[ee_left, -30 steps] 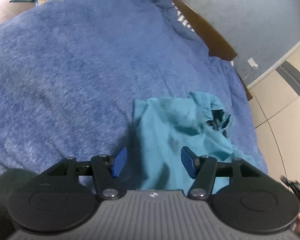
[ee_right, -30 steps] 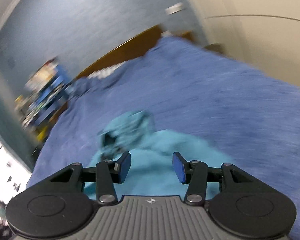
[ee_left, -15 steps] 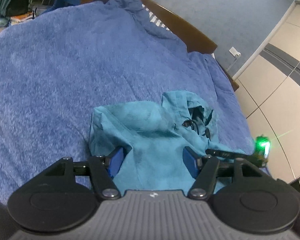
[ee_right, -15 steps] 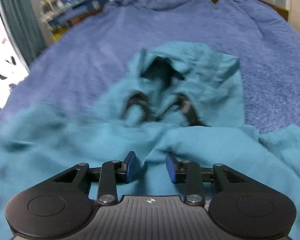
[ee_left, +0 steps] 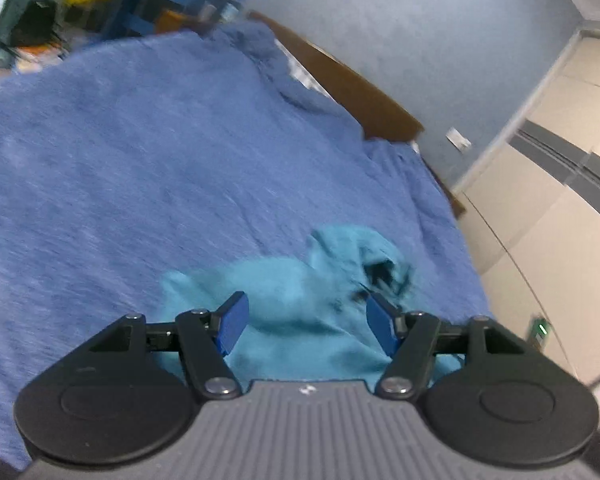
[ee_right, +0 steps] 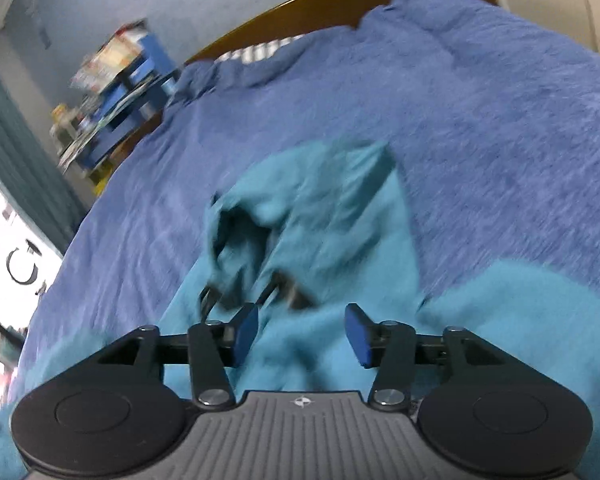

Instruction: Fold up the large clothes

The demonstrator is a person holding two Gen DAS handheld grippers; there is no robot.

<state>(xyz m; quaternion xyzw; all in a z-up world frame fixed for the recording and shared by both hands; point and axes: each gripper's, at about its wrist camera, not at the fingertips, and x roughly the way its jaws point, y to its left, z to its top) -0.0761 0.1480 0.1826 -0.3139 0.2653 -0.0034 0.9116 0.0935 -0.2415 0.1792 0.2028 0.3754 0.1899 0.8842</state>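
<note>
1 teal garment (ee_left: 300,304) lies crumpled on 1 blue blanket (ee_left: 140,168) that covers the bed. In the left wrist view it sits just ahead of and under the left gripper (ee_left: 307,322), with its hood (ee_left: 356,248) ahead and slightly right of the tips, and dark drawstrings (ee_left: 376,276) near the right pad. The left gripper's 2 blue pads (ee_left: 231,326) stand well apart, a bit over half open, with nothing pinched between them; cloth shows through the gap below, but whether the pads touch it cannot be told.

In the right wrist view the same garment (ee_right: 340,240) spreads ahead of the right gripper (ee_right: 302,336) and out to both sides beneath it. The hood opening (ee_right: 240,232) is ahead and left of the tips, and 2 dark cord loops (ee_right: 216,296) lie just beyond the left pad. This gripper's jaws are opening, about half wide, and the 2 pads (ee_right: 358,336) press on nothing; the fabric lies under and between them, loose.

Beyond the garment in both views: 1 wooden headboard (ee_right: 300,4), a striped pillow edge (ee_right: 260,50) peeking from under the blanket, and 1 blue shelf (ee_right: 112,92) of clutter far ahead to the left. 1 wall socket (ee_left: 458,138) is far ahead to the right of the left gripper. Both pictures are blurred.
</note>
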